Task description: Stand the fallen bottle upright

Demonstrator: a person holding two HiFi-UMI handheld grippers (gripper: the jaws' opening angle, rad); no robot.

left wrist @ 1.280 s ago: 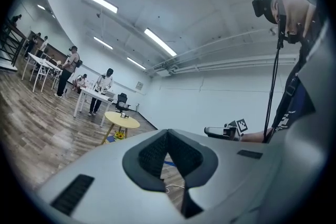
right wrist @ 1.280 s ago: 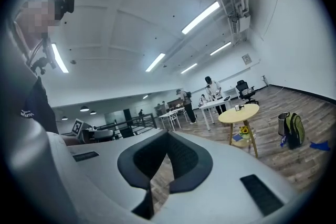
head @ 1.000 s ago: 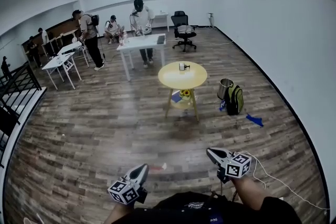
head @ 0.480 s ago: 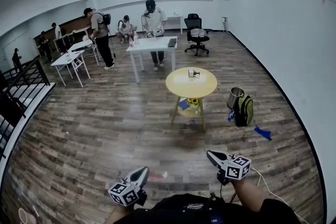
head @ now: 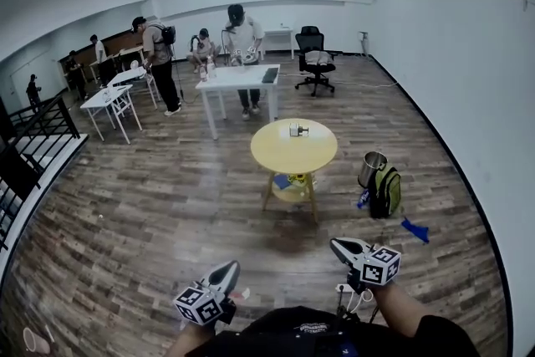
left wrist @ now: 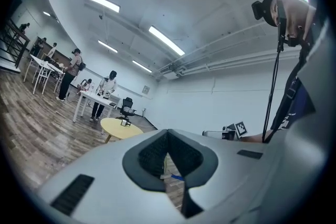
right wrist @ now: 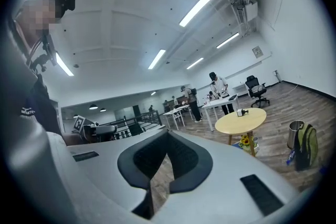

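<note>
A round yellow table [head: 294, 153] stands in the middle of the room, several steps ahead. On its top sits a small object [head: 294, 130], too far off to tell its shape or whether it lies or stands. My left gripper [head: 229, 269] and right gripper [head: 338, 245] are held close to my body, pointing level toward the table. Both are shut with nothing between the jaws. The left gripper view shows its closed tips [left wrist: 167, 132] with the table [left wrist: 121, 129] beyond. The right gripper view shows the same: closed tips [right wrist: 168, 134] and the table [right wrist: 241, 121].
A green backpack [head: 387, 191] and a metal bin [head: 370, 169] sit on the wood floor right of the table, with a blue scrap [head: 415, 229] nearby. Behind are a white table [head: 238, 80], several people, an office chair [head: 316, 63] and a railing [head: 33, 134] at left.
The whole room has shifted in view and the yellow table has come nearer. Both grippers keep the same shut pose in front of my body.
</note>
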